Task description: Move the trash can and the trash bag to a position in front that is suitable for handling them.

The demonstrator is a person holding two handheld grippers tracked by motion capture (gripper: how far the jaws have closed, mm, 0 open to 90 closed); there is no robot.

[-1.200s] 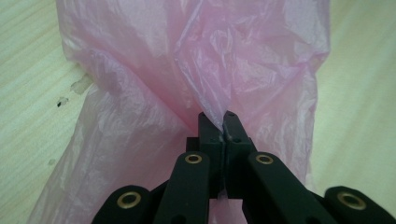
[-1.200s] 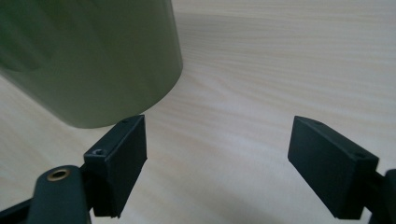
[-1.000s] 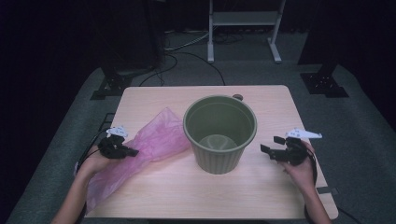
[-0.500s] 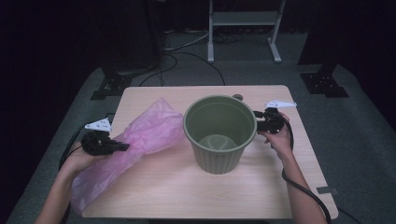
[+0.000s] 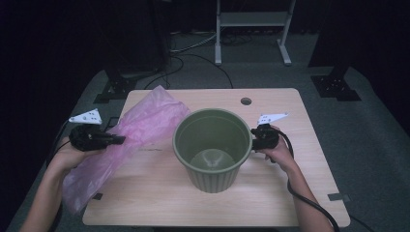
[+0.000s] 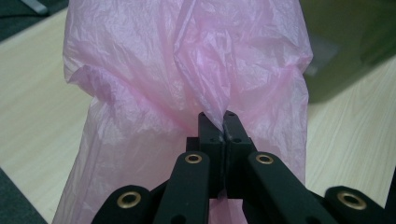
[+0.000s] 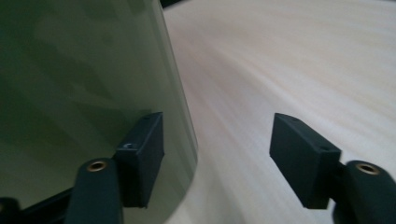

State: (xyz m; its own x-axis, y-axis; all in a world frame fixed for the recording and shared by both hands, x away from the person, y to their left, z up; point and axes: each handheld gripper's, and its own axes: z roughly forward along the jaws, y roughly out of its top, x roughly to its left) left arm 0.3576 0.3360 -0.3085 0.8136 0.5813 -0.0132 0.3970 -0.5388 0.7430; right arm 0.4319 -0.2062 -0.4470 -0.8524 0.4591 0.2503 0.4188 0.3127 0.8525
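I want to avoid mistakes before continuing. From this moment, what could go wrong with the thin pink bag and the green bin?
1. The left gripper pinches only a small fold of the thin pink plastic bag, so the film may tear or slip out.
2. The right gripper is open astride the wall of the green ribbed plastic bin; one finger seems inside. Pulling the rim sideways could tip the bin on the wooden table.

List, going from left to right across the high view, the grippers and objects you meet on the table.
left gripper → pink plastic bag → green bucket → right gripper
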